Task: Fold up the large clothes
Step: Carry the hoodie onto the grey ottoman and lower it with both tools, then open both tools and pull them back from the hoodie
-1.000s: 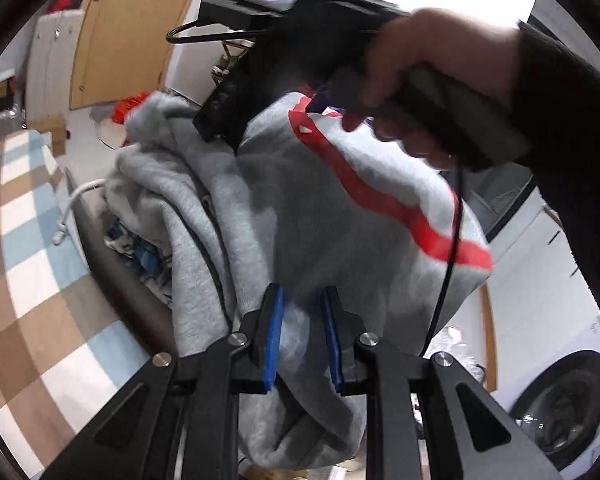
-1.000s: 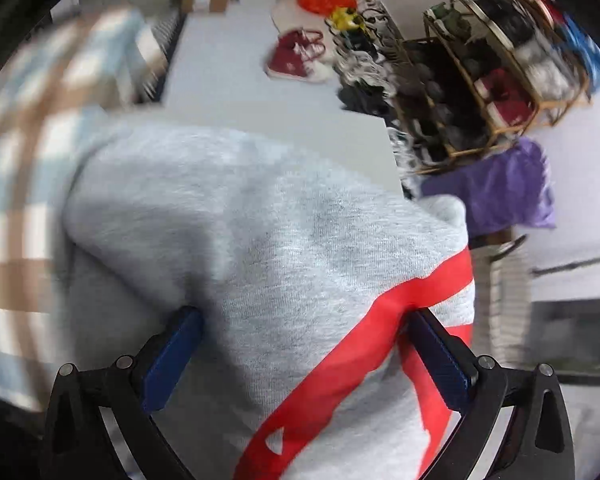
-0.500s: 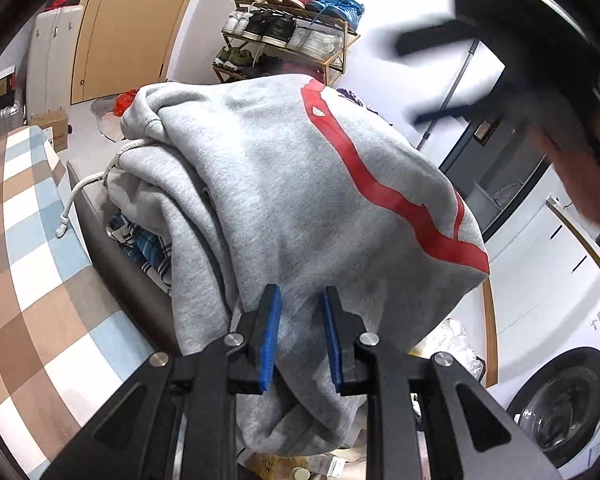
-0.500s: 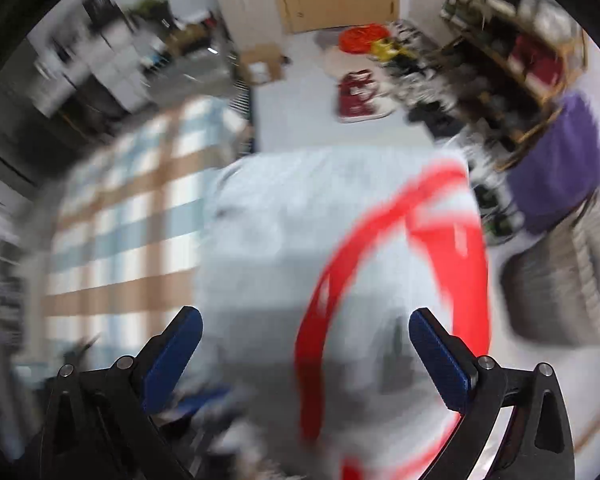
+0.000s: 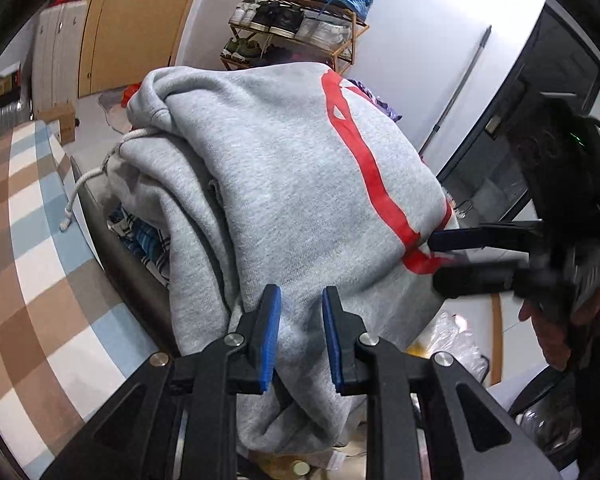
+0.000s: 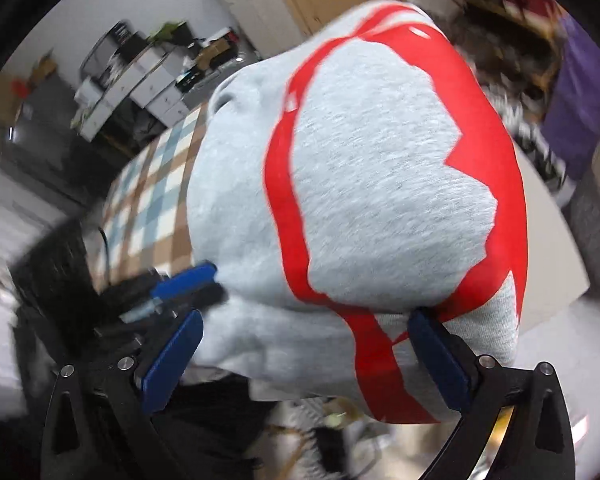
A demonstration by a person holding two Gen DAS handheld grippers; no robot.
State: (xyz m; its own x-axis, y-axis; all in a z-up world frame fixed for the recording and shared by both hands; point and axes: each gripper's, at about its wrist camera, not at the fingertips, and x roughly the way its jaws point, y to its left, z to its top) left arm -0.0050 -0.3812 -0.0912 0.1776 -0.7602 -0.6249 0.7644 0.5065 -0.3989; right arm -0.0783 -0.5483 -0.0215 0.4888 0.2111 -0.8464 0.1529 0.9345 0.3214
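A grey hoodie (image 5: 292, 184) with a red printed outline is heaped in a tall bundle, its white drawstring (image 5: 80, 184) hanging down the left side. My left gripper (image 5: 300, 332) sits at the bundle's near lower edge, its blue pads close together on a fold of the grey cloth. It also shows as a blurred blue tip, the left gripper (image 6: 188, 284), in the right wrist view. My right gripper (image 5: 448, 258) comes in from the right at the red-printed corner. Seen from its own camera, the right gripper (image 6: 306, 356) stands wide open around the hoodie (image 6: 372, 184)'s lower edge.
A checked brown, blue and white tablecloth (image 5: 24, 248) lies left of the bundle. Blue plaid clothing (image 5: 140, 236) is tucked under the hoodie beside a dark rim (image 5: 124, 276). A shoe rack (image 5: 296, 20), a cardboard box (image 5: 62, 120) and a wooden door (image 5: 132, 20) stand behind. A person's hand (image 5: 560, 328) holds the right gripper.
The right gripper swung from above the hoodie's top round to its right lower corner, staying wide open. The left gripper kept its hold and place.
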